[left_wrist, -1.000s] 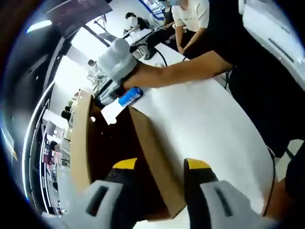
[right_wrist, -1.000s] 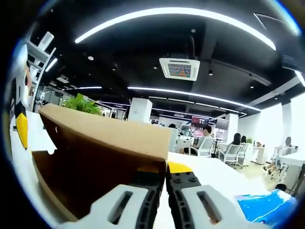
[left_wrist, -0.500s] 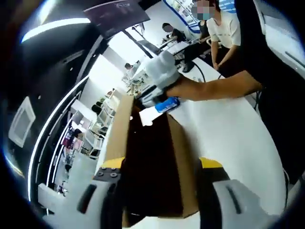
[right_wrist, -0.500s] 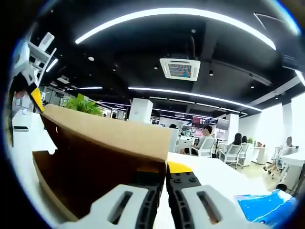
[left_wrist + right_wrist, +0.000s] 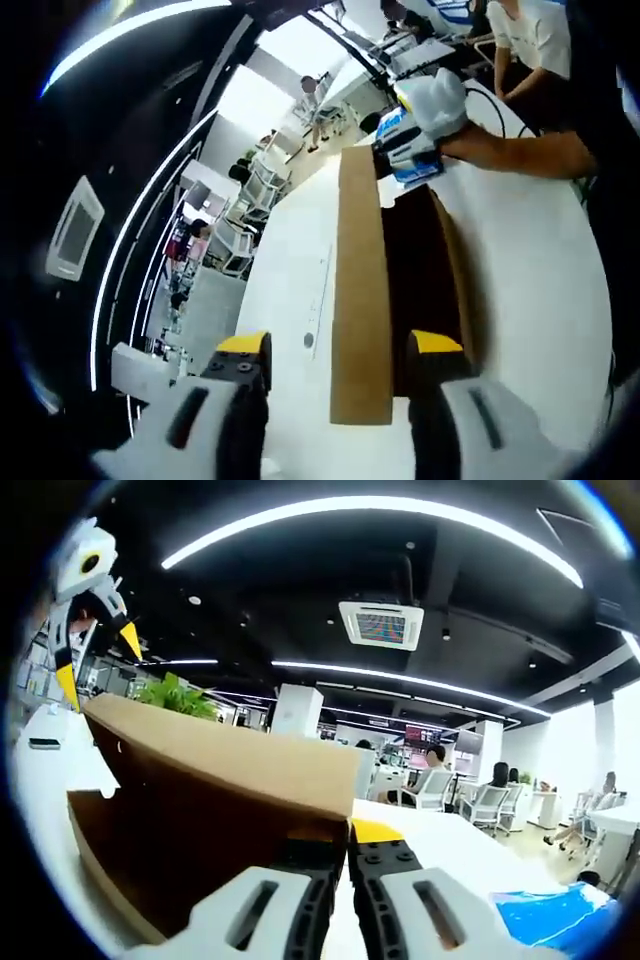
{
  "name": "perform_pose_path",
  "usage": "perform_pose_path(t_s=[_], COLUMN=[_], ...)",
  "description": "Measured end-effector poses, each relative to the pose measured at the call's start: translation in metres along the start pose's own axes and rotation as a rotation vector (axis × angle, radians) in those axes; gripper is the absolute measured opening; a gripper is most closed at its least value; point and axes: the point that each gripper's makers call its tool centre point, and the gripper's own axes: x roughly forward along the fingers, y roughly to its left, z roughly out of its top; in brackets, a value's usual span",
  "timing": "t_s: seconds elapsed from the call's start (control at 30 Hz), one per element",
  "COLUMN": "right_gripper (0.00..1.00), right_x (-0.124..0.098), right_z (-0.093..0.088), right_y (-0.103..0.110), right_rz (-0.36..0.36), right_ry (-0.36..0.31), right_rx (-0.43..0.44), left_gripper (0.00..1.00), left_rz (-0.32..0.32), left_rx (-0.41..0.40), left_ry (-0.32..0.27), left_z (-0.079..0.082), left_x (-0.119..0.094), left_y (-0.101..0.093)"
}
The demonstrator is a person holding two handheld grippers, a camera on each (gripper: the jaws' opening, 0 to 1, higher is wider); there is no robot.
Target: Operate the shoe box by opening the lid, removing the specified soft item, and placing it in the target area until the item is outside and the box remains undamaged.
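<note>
Lid-opening step: right claw [image 5: 348, 880] is pinching the lid [image 5: 220, 755] edge, left claw [image 5: 340, 350] is hanging open over it; next, fold it back.

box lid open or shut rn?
Open. In the left gripper view the cardboard lid stands edge-on above the box's dark interior; the right gripper is shut on its corner.

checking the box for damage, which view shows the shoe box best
The left gripper view: the shoe box runs lengthwise with both long walls showing. The right gripper view gives one close brown wall, pinched by the right tongs.
</note>
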Motion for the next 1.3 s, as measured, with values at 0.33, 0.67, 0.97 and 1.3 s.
perform_pose_path(t_s=[0.33, 0.67, 0.97, 1.3], right_gripper=[0.01, 0.01, 0.01, 0.01], right_x=[-0.002, -0.003, -0.004, -0.002], right_z=[0.0, -0.001, -0.001, -0.002], right_y=[-0.001, 0.001, -0.001, 0.001], right_rz=[0.007, 0.01, 0.008, 0.013], right_ry=[0.002, 0.002, 0.003, 0.004], right_rx=[0.024, 0.045, 0.058, 0.061], left_gripper=[0.53, 0.43, 0.31, 0.31], left_rz=[0.005, 0.003, -0.013, -0.008], left_rx=[-0.009, 0.005, 0.053, 0.064], left_ry=[0.071, 0.132, 0.154, 0.157], left_z=[0.003, -0.011, -0.01, -0.014], left_x=[0.016, 0.027, 0.036, 0.037], left_y=[-0.013, -0.014, -0.024, -0.024])
